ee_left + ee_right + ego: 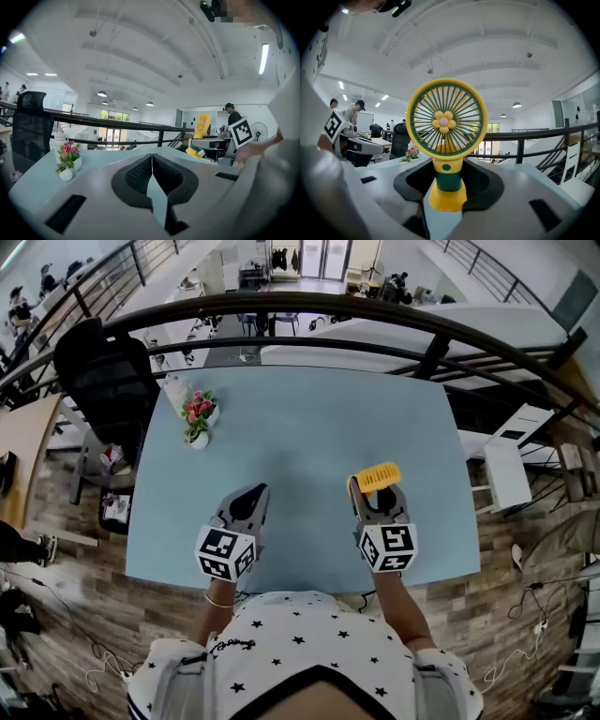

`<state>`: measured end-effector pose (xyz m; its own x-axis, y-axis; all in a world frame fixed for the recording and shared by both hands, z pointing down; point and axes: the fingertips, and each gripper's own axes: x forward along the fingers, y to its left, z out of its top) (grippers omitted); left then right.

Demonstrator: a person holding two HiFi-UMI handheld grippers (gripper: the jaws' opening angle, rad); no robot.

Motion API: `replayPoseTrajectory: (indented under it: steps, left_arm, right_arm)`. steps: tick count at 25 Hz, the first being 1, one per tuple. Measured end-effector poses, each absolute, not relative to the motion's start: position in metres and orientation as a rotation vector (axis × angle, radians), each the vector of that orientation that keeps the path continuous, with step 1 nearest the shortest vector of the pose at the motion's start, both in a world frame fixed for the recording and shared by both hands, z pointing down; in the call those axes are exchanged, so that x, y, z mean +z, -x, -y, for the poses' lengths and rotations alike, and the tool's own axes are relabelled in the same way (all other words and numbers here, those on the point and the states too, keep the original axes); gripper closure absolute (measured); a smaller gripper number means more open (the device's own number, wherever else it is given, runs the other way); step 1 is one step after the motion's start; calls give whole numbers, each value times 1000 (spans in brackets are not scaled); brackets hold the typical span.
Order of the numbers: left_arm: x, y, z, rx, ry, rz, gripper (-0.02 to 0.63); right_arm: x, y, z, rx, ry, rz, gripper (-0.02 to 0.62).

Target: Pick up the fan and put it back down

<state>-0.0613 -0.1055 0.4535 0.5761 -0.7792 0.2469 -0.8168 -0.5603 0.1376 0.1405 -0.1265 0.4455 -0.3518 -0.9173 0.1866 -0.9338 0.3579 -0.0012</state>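
The bench (309,427) has a black chair (105,371) off its far left corner. The left gripper (257,493) has its jaws pressed together, empty. The right gripper (376,495) has its jaws pinching the green stem of the fan (379,475) over the bench's near right, the fan's base hidden from above, and small flower pots (198,418) stand far left.

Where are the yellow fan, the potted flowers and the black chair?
fan (446,123), right gripper view, on the flower at its grille's centre.
potted flowers (197,412), head view, on the pink blossoms.
black chair (105,381), head view, on its backrest.
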Motion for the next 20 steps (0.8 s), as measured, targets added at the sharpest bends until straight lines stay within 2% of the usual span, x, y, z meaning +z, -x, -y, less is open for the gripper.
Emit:
replayPoseTrajectory:
  steps: [20]
  left_arm:
    - [455, 67, 94, 226, -2566, 1328, 577]
  right_arm:
    - [444, -137, 117, 162, -1709, 2458, 420]
